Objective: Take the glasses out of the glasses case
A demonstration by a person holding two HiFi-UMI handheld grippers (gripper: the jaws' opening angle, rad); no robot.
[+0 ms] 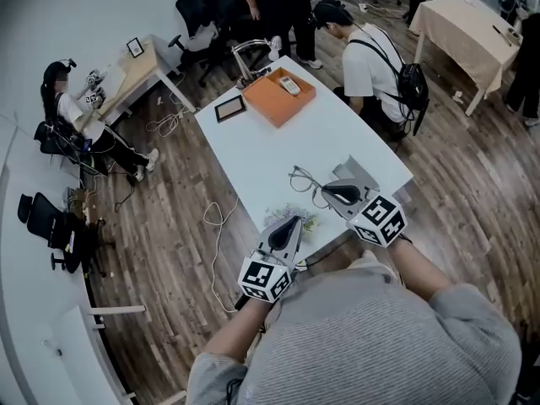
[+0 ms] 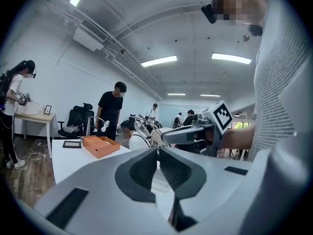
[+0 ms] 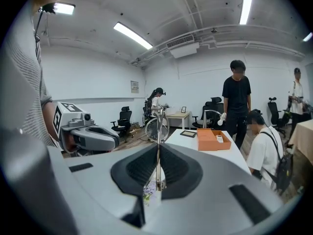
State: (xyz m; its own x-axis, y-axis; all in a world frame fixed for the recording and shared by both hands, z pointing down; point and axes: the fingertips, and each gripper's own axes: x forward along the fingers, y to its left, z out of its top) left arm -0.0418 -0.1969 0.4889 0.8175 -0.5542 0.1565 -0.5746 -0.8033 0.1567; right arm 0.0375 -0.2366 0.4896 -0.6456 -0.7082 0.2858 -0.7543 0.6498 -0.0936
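Metal, thin-wire glasses (image 1: 305, 182) w/ clear roundish lenses. They sit over the near end of the white counter (image 1: 253, 154), lenses toward the far side and temple arms running back to the R tongs (image 1: 325, 194). The frame is out in the open, not inside anything.

R tongs: in the right gripper view they (image 3: 157, 166) are pinched nearly together on one slim metal arm of the glasses (image 3: 157, 126), which stands straight up the slit betw. the pads. The left gripper view shows the same grip from the side: the R tongs (image 2: 164, 137) hold the frame (image 2: 143, 127) at about their own height.

L tongs (image 1: 295, 222): close beside the R ones, tips over a small floral patch (image 1: 305, 219) on the counter. In the left gripper view the pads (image 2: 146, 168) are closed to a hairline. Something pale shows low betw. them, can't tell what or whether it's gripped.

Grey angular thing (image 1: 361, 172) lies on the counter just behind the R tongs; can't tell if it's the case. The glasses are beside it, apart from it.
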